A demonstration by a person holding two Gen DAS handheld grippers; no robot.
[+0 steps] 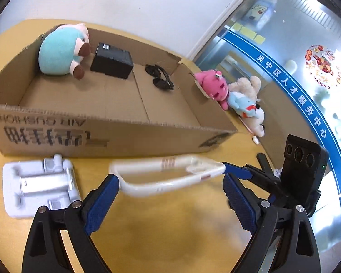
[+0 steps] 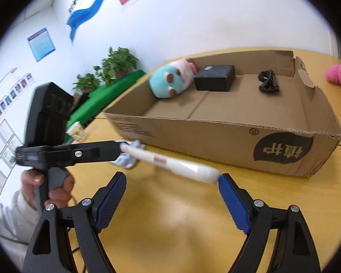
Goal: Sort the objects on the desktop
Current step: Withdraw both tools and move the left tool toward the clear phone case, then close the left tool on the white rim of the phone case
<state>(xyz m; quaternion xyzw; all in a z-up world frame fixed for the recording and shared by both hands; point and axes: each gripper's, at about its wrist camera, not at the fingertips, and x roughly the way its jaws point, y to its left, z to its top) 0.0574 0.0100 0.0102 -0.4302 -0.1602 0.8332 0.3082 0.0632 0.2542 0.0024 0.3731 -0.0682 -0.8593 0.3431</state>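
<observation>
Just before the cardboard carton's (image 1: 116, 136) front wall, on the counter (image 1: 161, 234), lies a white plastic-wrapped wand (image 1: 168, 170). Likely light and stiff, with slippery film; best gripped mid-shaft. Left gripper (image 1: 171, 182) jaws are spread, tips at its ends. Right gripper (image 2: 171, 178) jaws are spread, one tip touching its thick end. The carton holds a teal plush (image 1: 59, 50), black box (image 1: 112, 60) and sunglasses (image 1: 160, 77)

Cardboard box (image 1: 116, 134) wall beyond jaws.

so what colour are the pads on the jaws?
Blue, textured pads on black arms; clearest in the right wrist view.
</observation>
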